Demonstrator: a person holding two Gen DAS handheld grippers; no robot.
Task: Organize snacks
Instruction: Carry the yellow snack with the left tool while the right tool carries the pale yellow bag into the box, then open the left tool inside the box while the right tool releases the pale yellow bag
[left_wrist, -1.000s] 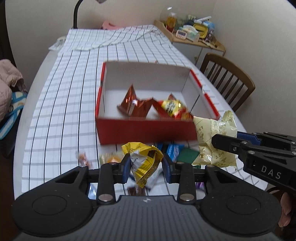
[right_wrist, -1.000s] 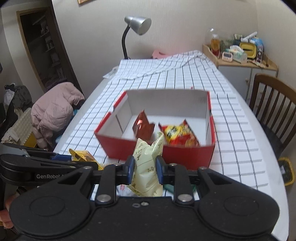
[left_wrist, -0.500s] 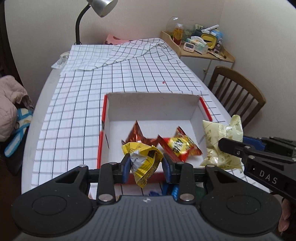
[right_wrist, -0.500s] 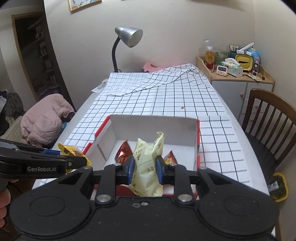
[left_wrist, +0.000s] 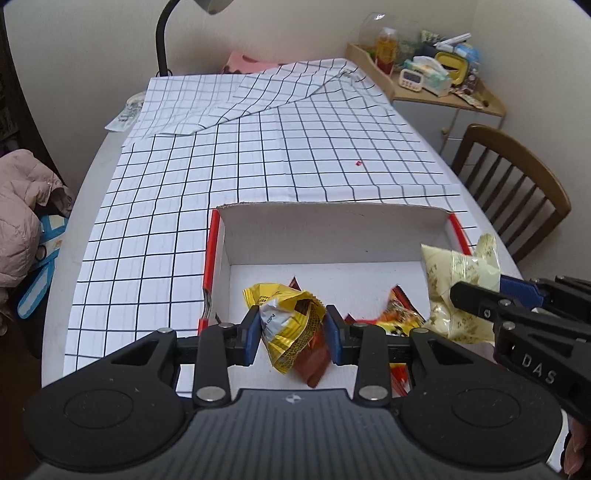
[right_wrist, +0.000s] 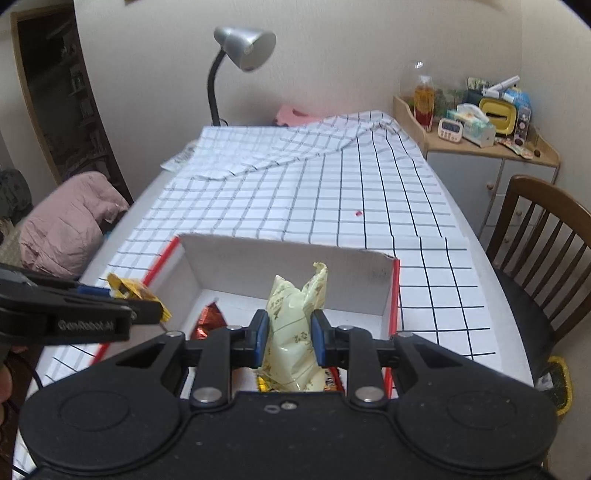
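Over the red box (left_wrist: 210, 254), both grippers hovered with loads. Inside it, a red-brown foil packet (right_wrist: 208, 321) and an orange-yellow packet (left_wrist: 400, 317) already lay on the white floor, so part of the sorting looked done. Above the box's near-left part, the left gripper (left_wrist: 291, 332) clenched a yellow snack packet (left_wrist: 291, 325); toward its right wall, the right gripper (right_wrist: 290, 338) pinched a pale cream snack bag (right_wrist: 295, 332). Both drops seemingly remained, and whether more snacks waited outside the box could not be told.
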